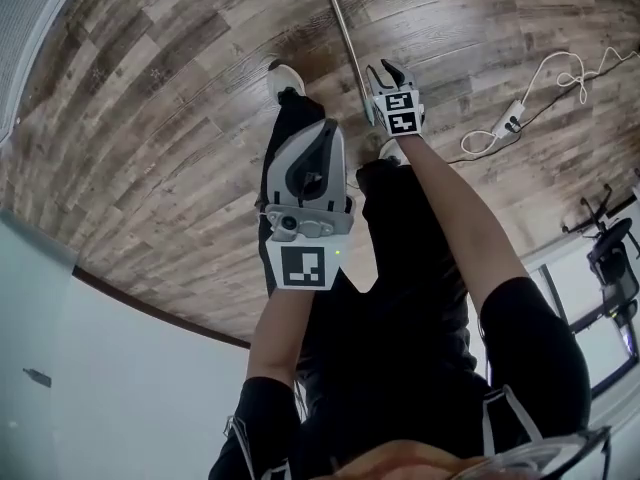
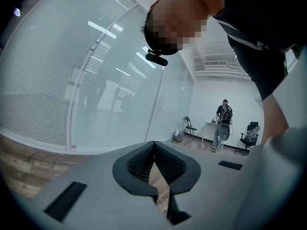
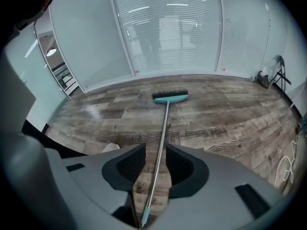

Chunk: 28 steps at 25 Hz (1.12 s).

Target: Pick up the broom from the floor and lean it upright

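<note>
The broom lies flat on the wooden floor. Its teal head (image 3: 170,97) is at the far end, and its silver handle (image 3: 160,143) runs toward me to a teal tip. In the head view the handle (image 1: 345,38) passes just left of my right gripper (image 1: 388,71). My right gripper (image 3: 156,151) points steeply down over the handle's near end, open, with the handle showing in the gap between its dark pads (image 3: 125,164) and nothing gripped. My left gripper (image 1: 308,143) is held higher in front of my legs. In its own view the left gripper (image 2: 154,145) is shut on nothing and faces a glass wall.
A white cable and power strip (image 1: 510,120) lie on the floor to the right. A black office chair (image 1: 612,253) stands at the far right. My shoes (image 1: 288,76) are beside the handle. Blinded glass walls (image 3: 168,28) ring the room. A person (image 2: 224,124) stands far off by a desk.
</note>
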### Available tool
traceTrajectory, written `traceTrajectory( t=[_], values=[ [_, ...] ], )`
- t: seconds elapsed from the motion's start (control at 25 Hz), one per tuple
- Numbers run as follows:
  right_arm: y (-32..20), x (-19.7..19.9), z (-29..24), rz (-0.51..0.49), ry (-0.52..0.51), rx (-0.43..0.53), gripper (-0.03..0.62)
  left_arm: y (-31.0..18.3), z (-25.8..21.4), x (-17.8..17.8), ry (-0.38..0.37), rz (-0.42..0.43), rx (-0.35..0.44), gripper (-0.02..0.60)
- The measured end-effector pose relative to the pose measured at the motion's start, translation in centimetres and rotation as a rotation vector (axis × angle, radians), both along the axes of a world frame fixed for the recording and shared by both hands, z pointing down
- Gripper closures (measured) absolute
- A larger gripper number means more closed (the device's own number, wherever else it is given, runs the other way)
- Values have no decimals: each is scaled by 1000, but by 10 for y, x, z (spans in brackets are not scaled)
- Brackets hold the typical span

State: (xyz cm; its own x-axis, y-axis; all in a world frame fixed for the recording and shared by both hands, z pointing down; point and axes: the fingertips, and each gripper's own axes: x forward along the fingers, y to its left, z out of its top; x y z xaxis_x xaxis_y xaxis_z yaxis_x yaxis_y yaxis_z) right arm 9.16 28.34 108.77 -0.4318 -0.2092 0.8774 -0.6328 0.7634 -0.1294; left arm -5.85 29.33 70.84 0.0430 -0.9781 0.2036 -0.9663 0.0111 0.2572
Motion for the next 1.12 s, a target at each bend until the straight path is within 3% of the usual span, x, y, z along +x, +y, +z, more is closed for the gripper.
traceTrajectory(
  t=[0.24, 0.32, 0.72, 0.92, 1.0, 1.12],
  values=[
    [8, 0, 87, 18, 30, -38, 459, 15, 54, -3, 30, -1, -100, 562],
    [9, -2, 117, 26, 37, -42, 459, 8, 53, -15, 53, -25, -79, 563],
    [10, -15, 212, -30, 115, -53, 459, -2, 53, -46, 1, -46, -37, 562],
    [36, 1, 238, -125, 222, -147, 469, -4, 48, -49, 26, -38, -3, 561],
    [32, 6, 239, -80, 224, -190, 482, -5, 49, -54, 17, -36, -1, 563],
    [14, 9, 225, 68, 187, -200, 513, -1, 54, -55, 1, -32, -21, 561]
  ],
)
